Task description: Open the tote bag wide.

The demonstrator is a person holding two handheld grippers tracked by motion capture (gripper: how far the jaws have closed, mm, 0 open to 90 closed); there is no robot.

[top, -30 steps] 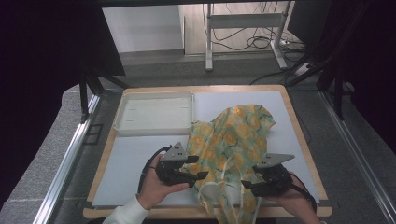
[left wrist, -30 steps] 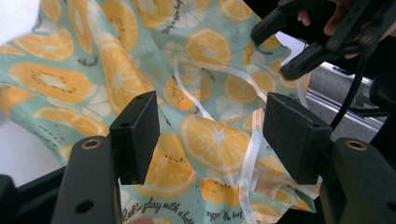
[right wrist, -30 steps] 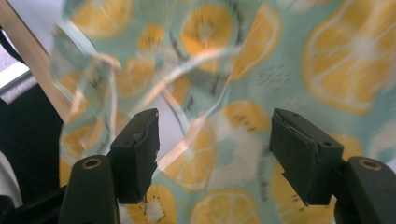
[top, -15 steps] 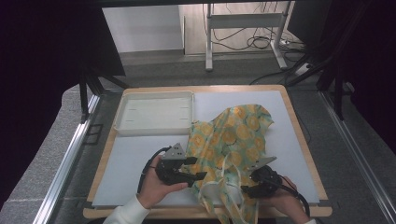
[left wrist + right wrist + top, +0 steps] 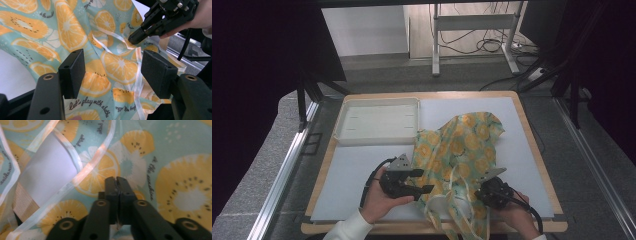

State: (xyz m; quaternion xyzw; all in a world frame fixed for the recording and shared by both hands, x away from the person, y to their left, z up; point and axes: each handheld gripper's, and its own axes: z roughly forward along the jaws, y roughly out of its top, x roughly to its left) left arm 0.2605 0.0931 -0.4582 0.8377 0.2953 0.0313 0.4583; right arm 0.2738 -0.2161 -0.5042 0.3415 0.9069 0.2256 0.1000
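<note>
On the white tabletop [image 5: 362, 175], an orange-print apron [image 5: 462, 145] lies crumpled right of the white tray [image 5: 377, 120]. The left gripper [image 5: 424, 181] hovers spread over it; the right gripper [image 5: 482, 192] has just closed, pinching the fabric.

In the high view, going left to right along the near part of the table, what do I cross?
left gripper → citrus-print cloth with its white ribbon ties → right gripper. The white tray sits farther back on the left.

Orange-print cloth [image 5: 462, 150] between two hand-held grippers, beside white tray [image 5: 377, 139]
</note>
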